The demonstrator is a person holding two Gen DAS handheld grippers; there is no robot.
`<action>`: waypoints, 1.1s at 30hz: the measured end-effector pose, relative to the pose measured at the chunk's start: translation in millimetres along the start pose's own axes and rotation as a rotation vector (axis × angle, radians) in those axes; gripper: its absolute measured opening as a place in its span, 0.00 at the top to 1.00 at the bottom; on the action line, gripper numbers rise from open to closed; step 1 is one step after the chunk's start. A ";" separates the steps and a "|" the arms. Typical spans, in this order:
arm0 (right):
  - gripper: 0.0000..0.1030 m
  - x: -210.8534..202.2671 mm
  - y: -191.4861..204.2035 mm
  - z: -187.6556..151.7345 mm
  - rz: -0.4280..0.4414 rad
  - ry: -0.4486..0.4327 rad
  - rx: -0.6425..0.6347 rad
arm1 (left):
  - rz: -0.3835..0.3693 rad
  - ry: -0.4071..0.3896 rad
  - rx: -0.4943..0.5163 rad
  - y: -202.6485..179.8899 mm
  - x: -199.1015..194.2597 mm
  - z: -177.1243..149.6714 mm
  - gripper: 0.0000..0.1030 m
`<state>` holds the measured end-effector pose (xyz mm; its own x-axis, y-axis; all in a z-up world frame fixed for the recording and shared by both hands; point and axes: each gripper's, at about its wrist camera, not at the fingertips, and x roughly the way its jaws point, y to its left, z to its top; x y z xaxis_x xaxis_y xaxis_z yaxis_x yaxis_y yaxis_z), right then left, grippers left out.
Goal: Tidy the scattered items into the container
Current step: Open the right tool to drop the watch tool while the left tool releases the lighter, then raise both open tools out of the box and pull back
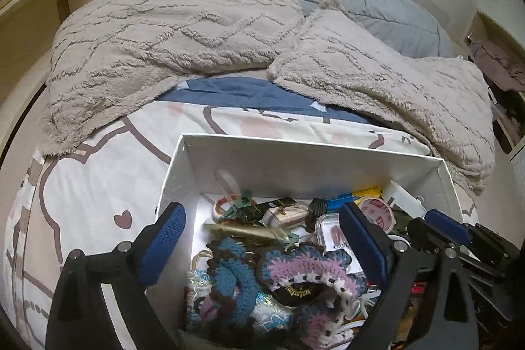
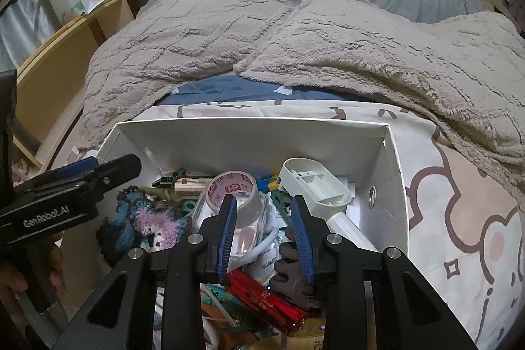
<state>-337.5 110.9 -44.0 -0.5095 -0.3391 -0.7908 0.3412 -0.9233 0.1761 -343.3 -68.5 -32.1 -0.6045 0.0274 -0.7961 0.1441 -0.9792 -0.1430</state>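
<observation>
Crochet piece [image 1: 305, 277] lies in the white box [image 1: 295, 153] on the bed, below my left hand-held gripper [image 1: 262, 245], tilted downward, jaws wide, empty. My right hand-held gripper [image 2: 264, 235], angled down, is closed on nothing.

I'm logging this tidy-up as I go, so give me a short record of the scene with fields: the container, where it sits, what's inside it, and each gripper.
container: white box, open top, well filled
sits on: patterned bed sheet
contents seen: crochet piece, tape roll, red foil packet, white plastic part, other small clutter
left gripper: over the box, jaws wide open, holding nothing
right gripper: over the box, jaws drawn close, nothing clearly pinched
</observation>
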 end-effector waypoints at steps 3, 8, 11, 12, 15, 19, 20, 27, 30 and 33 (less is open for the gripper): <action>0.66 -0.5 0.1 -0.7 -0.002 0.001 0.001 | 0.016 -0.014 0.019 -2.6 -3.5 -0.8 0.07; 0.66 -0.9 0.9 -2.2 -0.008 0.003 0.004 | 0.010 -0.019 0.024 -5.1 -10.0 -1.8 0.07; 0.66 -2.8 2.0 -1.6 -0.010 -0.002 0.005 | 0.002 -0.028 0.025 -5.7 -15.1 -2.5 0.07; 0.66 -3.7 2.7 -1.5 -0.011 -0.005 0.004 | 0.001 -0.030 0.026 -6.0 -16.5 -2.6 0.07; 0.66 -6.8 2.9 -2.1 -0.012 -0.013 0.005 | 0.000 -0.038 0.027 -6.4 -21.2 -4.0 0.07; 0.66 -11.2 -1.4 -3.5 -0.019 -0.032 0.034 | -0.009 -0.042 0.019 -3.5 -27.3 -7.4 0.07; 0.66 -12.0 -2.1 -3.3 -0.021 -0.033 0.041 | -0.009 -0.045 0.021 -3.0 -28.7 -8.2 0.07; 0.66 -32.2 4.5 0.0 -0.030 -0.072 0.022 | -0.007 -0.071 0.037 -0.6 -43.8 -14.9 0.07; 0.66 -43.3 8.2 -0.8 -0.028 -0.094 0.009 | 0.004 -0.099 0.045 -0.2 -54.8 -17.9 0.07; 0.66 -54.9 12.5 -5.5 -0.048 -0.119 -0.024 | -0.002 -0.133 0.059 -1.9 -68.5 -21.0 0.07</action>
<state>-300.9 119.0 -1.6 -0.6153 -0.3147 -0.7228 0.3321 -0.9350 0.1244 -285.7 -64.3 10.4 -0.7039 0.0058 -0.7102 0.0991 -0.9894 -0.1063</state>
